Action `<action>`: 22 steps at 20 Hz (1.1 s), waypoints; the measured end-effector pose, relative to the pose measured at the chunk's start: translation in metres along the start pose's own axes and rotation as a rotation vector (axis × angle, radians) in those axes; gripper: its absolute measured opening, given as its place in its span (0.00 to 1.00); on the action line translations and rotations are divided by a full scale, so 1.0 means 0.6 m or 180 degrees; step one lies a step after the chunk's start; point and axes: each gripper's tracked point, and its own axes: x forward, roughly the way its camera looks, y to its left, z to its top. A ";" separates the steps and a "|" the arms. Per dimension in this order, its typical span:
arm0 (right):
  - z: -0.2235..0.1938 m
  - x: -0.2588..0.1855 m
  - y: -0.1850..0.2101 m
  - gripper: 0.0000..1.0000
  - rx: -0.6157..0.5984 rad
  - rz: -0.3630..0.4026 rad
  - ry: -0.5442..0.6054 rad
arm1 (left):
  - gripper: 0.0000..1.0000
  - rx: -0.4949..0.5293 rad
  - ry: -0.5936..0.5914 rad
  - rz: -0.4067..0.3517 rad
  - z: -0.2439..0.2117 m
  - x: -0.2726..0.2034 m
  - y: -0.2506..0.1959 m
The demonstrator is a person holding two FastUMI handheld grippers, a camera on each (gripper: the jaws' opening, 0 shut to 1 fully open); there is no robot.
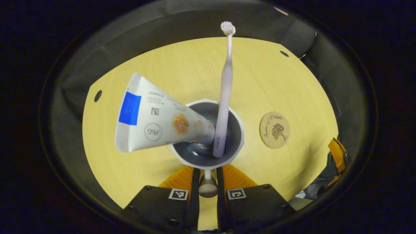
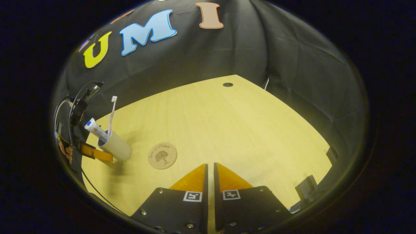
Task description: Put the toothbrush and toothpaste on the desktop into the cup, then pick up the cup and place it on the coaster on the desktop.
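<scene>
The cup (image 1: 208, 133) is clamped at its handle between both fingers of the left gripper (image 1: 208, 175), above the desktop (image 1: 136, 169). The toothbrush (image 1: 225, 97) and toothpaste (image 1: 156, 118) are held inside it. The coaster (image 1: 274, 130) is seen just beside the cup. The right gripper (image 2: 210, 170) is nearly closed, holding nothing.
</scene>
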 end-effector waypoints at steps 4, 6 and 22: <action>-0.006 0.000 -0.002 0.09 0.0003 0.0005 0.0043 | 0.29 0.0016 -0.0084 -0.0040 0.003 -0.002 -0.004; -0.006 -0.004 -0.006 0.09 0.0020 0.0000 0.0036 | 0.29 0.0007 -0.0078 -0.0078 0.006 -0.006 -0.009; -0.018 -0.022 -0.065 0.09 0.0346 -0.0111 0.0003 | 0.29 0.0593 -0.0156 -0.0418 0.069 -0.035 -0.157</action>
